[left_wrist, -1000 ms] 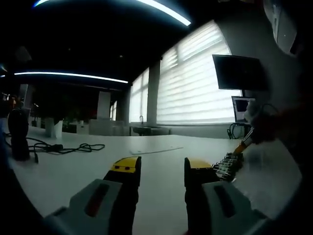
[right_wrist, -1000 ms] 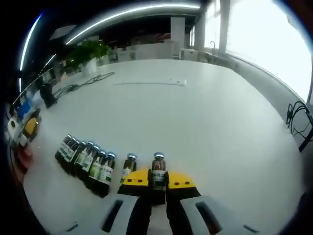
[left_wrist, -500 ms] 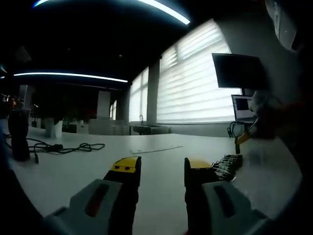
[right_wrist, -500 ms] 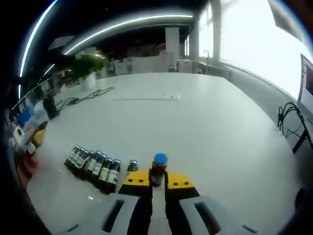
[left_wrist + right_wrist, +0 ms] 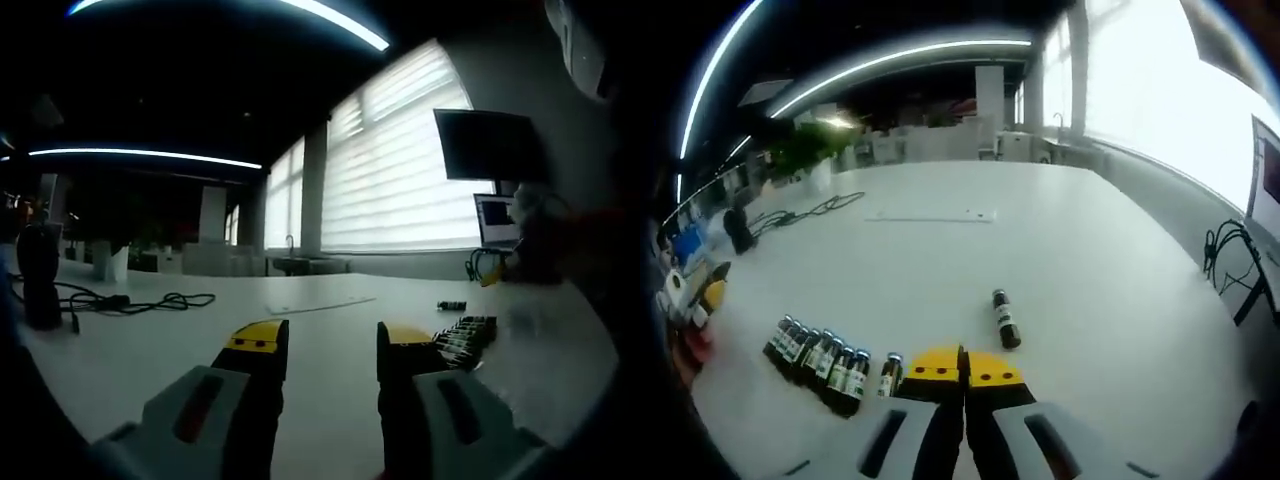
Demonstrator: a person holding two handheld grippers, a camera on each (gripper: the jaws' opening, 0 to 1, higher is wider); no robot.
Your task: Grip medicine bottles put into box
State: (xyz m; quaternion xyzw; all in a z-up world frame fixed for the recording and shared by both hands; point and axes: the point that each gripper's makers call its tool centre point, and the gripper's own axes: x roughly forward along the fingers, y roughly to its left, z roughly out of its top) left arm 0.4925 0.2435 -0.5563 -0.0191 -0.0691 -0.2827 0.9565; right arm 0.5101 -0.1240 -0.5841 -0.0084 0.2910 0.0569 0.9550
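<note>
Item one, the loose medicine bottle [image 5: 1002, 318]: dark glass, a pale label round its middle and a dark cap, lying on its side on the white table [image 5: 1080, 250] just right of centre in your right gripper view. It rests a little beyond the yellow tips of your right gripper [image 5: 961, 362], up and to the right of them, apart from both jaws and touching neither. Those jaws stand pressed together with nothing between them. Item two, the row of medicine bottles [image 5: 817, 350]: the same dark glass with greenish-white labels and silvery caps, packed side by side in a slanting line at the lower left of the right gripper view, to the left of the jaws. One further bottle [image 5: 889, 373] stands at the row's right end, just beside the left jaw tip; you cannot tell whether it touches it. In your left gripper view the same row [image 5: 465, 335] appears low at the right, just beyond the right-hand jaw, with the loose bottle [image 5: 451, 305] small and dark on the table above it. Your left gripper [image 5: 325, 350] holds its jaws wide apart, nothing between them, bare table showing through the gap. Sundries: a black cable [image 5: 135, 300] coiled at mid-left of that view and a dark monitor [image 5: 488, 147] at upper right.
</note>
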